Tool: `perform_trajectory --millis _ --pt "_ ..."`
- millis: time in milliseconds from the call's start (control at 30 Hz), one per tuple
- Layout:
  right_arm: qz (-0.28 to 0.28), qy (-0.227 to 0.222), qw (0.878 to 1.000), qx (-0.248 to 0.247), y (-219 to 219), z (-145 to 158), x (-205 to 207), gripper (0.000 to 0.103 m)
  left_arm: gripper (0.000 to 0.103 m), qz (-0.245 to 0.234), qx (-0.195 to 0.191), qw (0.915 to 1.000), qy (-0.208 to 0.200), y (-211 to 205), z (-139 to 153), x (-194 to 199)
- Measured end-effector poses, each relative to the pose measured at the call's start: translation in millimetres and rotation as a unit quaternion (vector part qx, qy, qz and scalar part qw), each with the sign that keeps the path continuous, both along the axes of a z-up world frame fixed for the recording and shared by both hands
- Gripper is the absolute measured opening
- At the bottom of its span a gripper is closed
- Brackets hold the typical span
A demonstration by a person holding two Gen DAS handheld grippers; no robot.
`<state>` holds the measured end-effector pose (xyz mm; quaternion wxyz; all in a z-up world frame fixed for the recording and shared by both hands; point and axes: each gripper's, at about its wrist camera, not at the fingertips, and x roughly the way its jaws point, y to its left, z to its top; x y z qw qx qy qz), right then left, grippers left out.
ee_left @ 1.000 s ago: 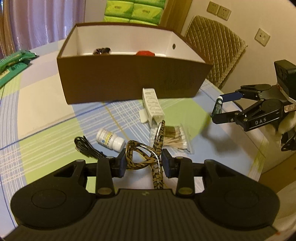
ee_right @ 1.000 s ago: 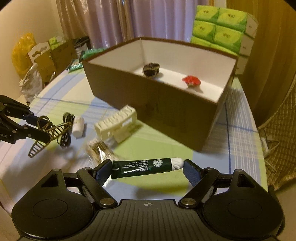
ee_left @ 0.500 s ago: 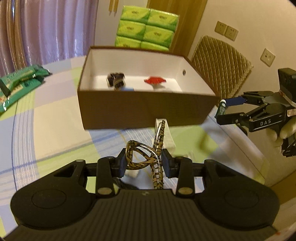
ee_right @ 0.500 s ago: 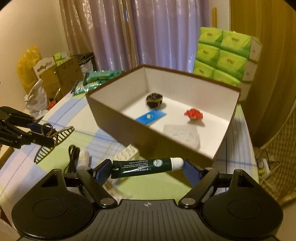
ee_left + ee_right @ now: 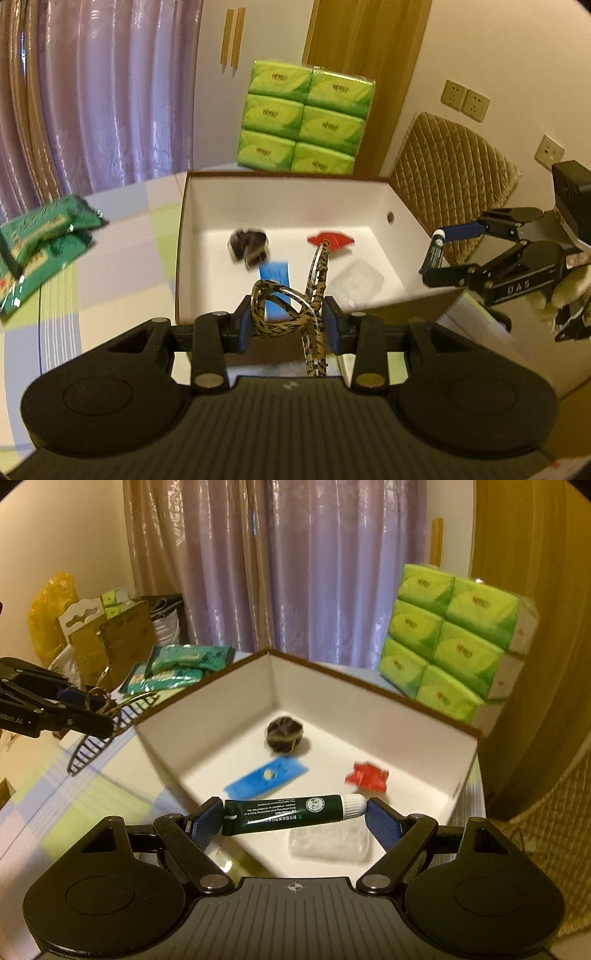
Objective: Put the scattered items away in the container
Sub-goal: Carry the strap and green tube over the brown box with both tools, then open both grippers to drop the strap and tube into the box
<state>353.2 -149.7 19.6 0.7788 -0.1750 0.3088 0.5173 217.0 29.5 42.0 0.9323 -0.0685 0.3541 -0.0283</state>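
Observation:
A brown cardboard box (image 5: pixel 280 192) with a white inside stands on the table; it also shows in the right wrist view (image 5: pixel 373 690). In it lie a dark hair tie (image 5: pixel 284 734), a blue card (image 5: pixel 266 779), a red wrapper (image 5: pixel 367 777) and a clear packet (image 5: pixel 330 843). My left gripper (image 5: pixel 288 323) is shut on a leopard-print hair claw clip (image 5: pixel 295 306), held above the box's near wall. My right gripper (image 5: pixel 295 818) is shut on a dark green tube (image 5: pixel 291 814), held by its ends over the box's near corner.
Green tissue packs (image 5: pixel 306 118) are stacked behind the box. Green snack packets (image 5: pixel 40 240) lie at the table's left. A quilted chair back (image 5: pixel 450 166) stands to the right. Bags and cartons (image 5: pixel 92 635) sit beyond the table's far left.
Both grippers have risen and moved toward the box with their items. The loose items on the table have dropped out of view below.

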Motion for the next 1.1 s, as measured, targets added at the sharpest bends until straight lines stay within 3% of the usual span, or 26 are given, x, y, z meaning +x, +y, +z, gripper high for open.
perform_trajectory --millis 367,1100 --pt "0.018 0.01 0.999 -0.032 58.6 -13.6 48.4 0.081 0.033 0.025 0.025 0.998 0.053 12.5 -8.9 98.2" --pt "0.068 0.031 0.993 -0.097 101.8 -54.6 68.9 0.081 0.033 0.027 0.073 0.9824 0.17 17.0 -77.2 162.0"
